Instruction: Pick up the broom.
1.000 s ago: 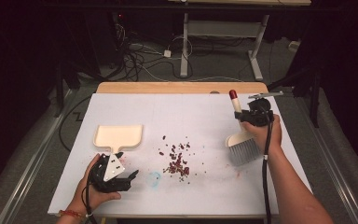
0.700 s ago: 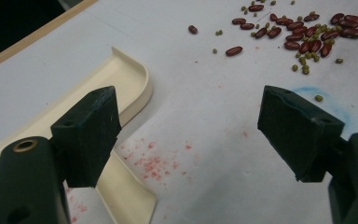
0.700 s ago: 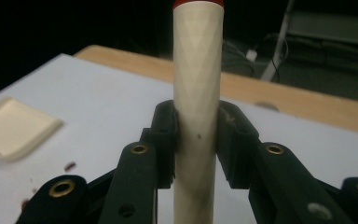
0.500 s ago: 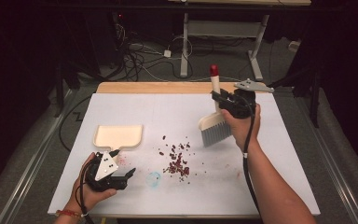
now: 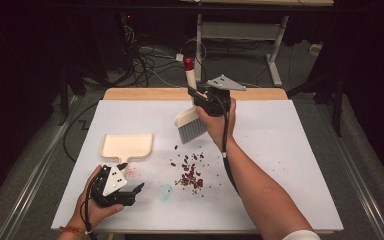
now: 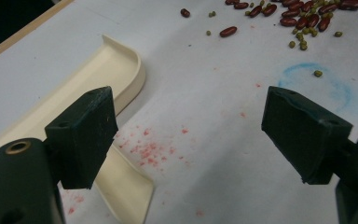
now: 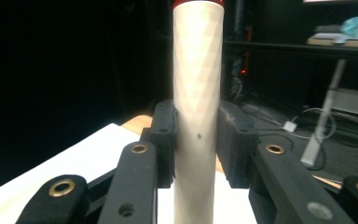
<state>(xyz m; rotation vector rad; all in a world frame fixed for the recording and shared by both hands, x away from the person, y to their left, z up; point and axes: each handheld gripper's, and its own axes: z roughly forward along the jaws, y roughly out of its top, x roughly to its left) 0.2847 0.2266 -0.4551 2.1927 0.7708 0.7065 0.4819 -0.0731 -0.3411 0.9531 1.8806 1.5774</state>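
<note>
Since the earlier frame the right tool (image 5: 203, 97) has carried the brush (image 5: 190, 122) leftward across the far part of the table (image 5: 290, 150), from near the right edge to a spot above and beyond the beans (image 5: 190, 172); the left tool (image 5: 130, 192) has kept its place near the front edge. Clamped between the right tool's black pads is the brush's smooth, cream, cylindrical handle (image 7: 196, 107), faintly faceted and capped in red, standing upright. Its grey bristles form a flat, fanned block hanging over the white matte table top. Small glossy dark-red kidney-shaped beans lie scattered in a loose patch with tiny round green ones, beside a faint blue chalky ring (image 6: 319, 84). Reddish powdery specks stain the surface near the dustpan (image 5: 126, 146), a shallow cream plastic tray with a raised curved rim and a short flat handle. The left tool's blocky pads stand wide apart, gripping nothing, just beside that handle.
</note>
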